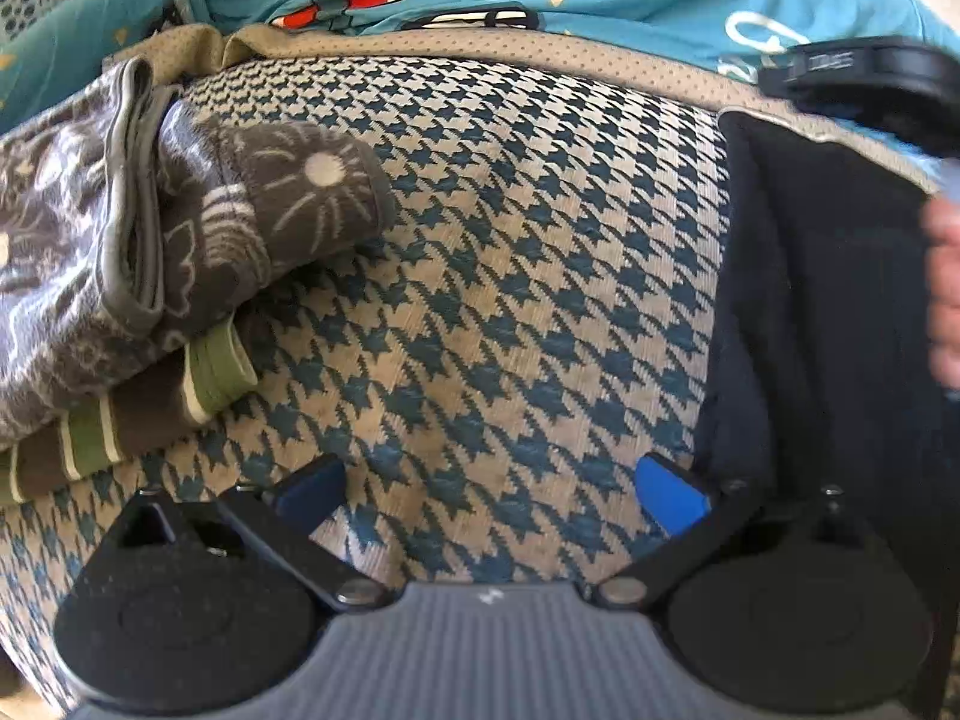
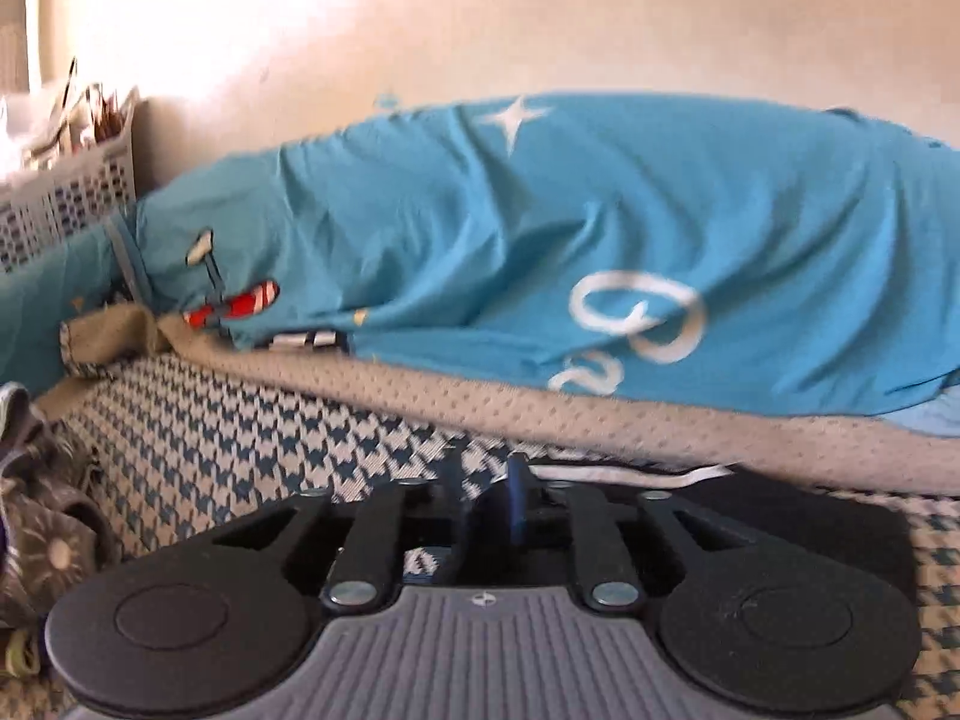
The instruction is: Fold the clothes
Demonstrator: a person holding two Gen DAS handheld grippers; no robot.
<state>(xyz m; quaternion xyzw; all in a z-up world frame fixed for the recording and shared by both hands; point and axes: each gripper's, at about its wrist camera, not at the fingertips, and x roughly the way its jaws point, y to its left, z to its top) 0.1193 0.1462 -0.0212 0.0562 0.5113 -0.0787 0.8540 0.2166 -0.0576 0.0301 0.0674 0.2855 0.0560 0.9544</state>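
Observation:
A dark navy garment (image 1: 810, 300) lies flat on the right side of the houndstooth mat (image 1: 510, 276). My left gripper (image 1: 489, 492) hovers over the mat just left of the garment, open, with nothing between its blue pads. In the right wrist view the right gripper (image 2: 510, 501) sits low on the same dark garment (image 2: 840, 525). Its pads are nearly together with dark cloth pinched between them. A white strip of the garment (image 2: 630, 471) shows just beyond the fingers. The left wrist view catches the right gripper's body (image 1: 864, 78) at the garment's far edge, and a hand (image 1: 945, 288).
A folded stack lies at the mat's left: a grey flower-print cloth (image 1: 120, 240) over a green-and-brown striped one (image 1: 108, 438). A rumpled blue duvet (image 2: 540, 240) with an airplane print runs along the far side. A white laundry basket (image 2: 66, 198) stands by the wall.

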